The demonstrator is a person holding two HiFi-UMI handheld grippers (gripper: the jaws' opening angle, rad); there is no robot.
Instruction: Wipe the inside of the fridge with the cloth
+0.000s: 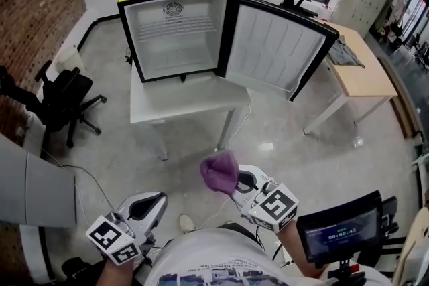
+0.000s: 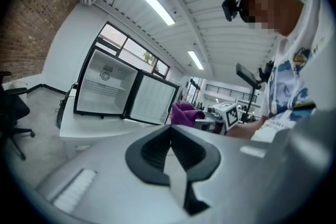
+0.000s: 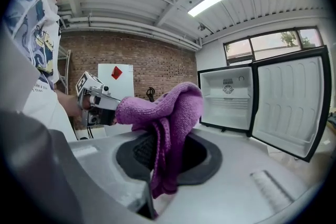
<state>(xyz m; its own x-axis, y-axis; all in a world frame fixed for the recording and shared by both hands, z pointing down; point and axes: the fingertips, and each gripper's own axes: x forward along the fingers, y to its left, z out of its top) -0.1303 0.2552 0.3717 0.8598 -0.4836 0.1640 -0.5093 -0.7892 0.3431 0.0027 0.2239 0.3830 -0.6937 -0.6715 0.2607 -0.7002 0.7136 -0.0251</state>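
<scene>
A small black fridge [image 1: 175, 29] stands open on a low white table [image 1: 181, 100], its white inside bare, its door [image 1: 276, 49] swung out to the right. The fridge [image 2: 105, 89] also shows in the left gripper view, and in the right gripper view the fridge [image 3: 229, 98] is at right. My right gripper [image 1: 236, 184] is held near my body, well short of the table, shut on a purple cloth [image 1: 220, 173] that bunches above the jaws; the cloth [image 3: 164, 119] hangs down between them. My left gripper [image 1: 149, 205] is low at left, shut with nothing in it.
A black office chair [image 1: 64, 98] stands left of the table. A wooden desk [image 1: 362, 69] is at right behind the fridge door. A screen on a stand [image 1: 342, 232] sits at my lower right. Brick wall at the left edge; concrete floor between me and the table.
</scene>
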